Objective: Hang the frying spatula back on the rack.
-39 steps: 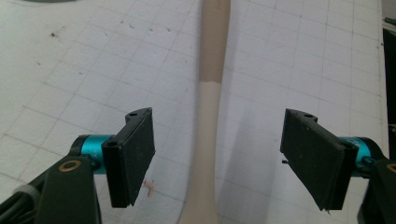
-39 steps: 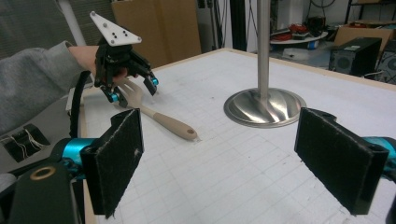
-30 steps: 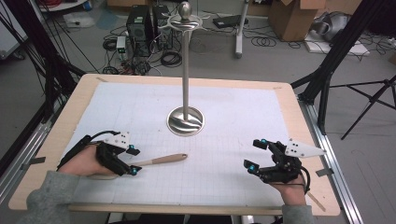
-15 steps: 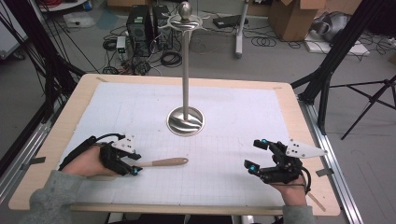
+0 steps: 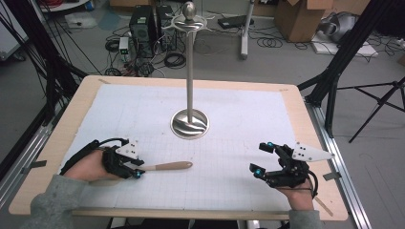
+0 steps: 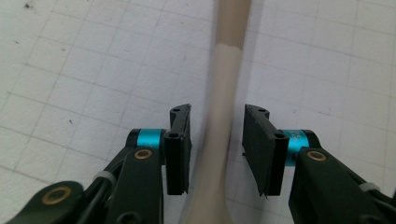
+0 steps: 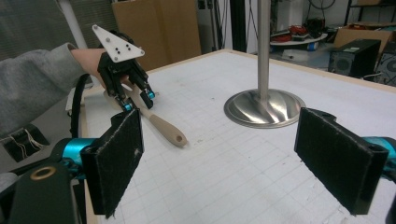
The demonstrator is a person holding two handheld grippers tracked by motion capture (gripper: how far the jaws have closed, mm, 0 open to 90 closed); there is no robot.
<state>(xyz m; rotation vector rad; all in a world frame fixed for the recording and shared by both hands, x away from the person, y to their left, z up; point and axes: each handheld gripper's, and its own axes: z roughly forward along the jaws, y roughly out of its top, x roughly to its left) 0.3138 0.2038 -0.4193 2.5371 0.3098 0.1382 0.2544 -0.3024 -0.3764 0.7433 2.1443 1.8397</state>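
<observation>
Between left gripper [image 6: 217,140] jaws: pale wooden utensil handle [image 6: 223,93], jaws just closing, gaps remain | right gripper [image 7: 233,158]: wide open, empty, on worktop [image 5: 239,191]

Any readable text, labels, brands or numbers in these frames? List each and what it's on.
None readable.
Grid mat: printed lines, no figures legible.
Wooden utensil between the left gripper jaws: no marking.
Metal stand: plain.
Cardboard boxes and black computer case on the floor: any print too small and blurred.
</observation>
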